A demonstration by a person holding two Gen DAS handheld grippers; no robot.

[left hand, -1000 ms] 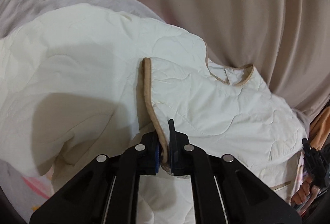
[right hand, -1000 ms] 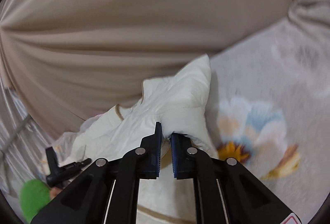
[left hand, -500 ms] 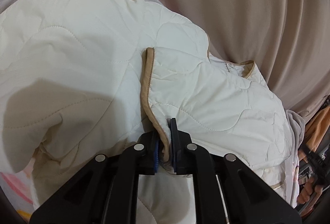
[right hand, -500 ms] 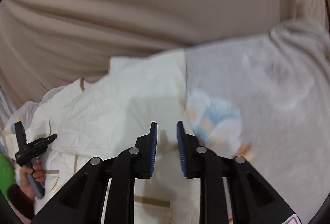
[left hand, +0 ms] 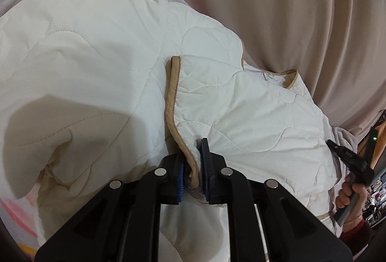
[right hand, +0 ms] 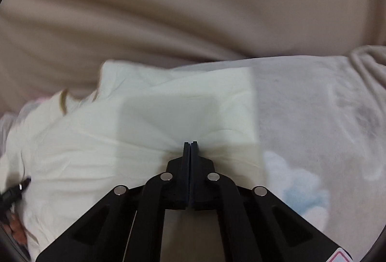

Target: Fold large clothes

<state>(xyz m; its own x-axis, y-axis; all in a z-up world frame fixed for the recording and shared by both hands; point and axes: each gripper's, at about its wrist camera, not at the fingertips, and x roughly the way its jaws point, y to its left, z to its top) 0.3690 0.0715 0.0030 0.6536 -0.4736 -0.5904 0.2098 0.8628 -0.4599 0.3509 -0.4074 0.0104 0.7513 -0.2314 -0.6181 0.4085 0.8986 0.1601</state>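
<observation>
While no writing reads, left gripper (left hand: 193,165) pinches jacket (left hand: 241,117).

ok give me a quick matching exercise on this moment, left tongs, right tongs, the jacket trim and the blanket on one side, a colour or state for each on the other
Column 1
1. left tongs
2. right tongs
3. jacket trim
4. blanket

Column 2
A. pale grey with a flower print
B. shut, tips pressed together, over the cream jacket
C. tan
D. clamped on the trimmed edge of the jacket

Pairs: 1-D, 2-B, 3-C, 4-A
</observation>
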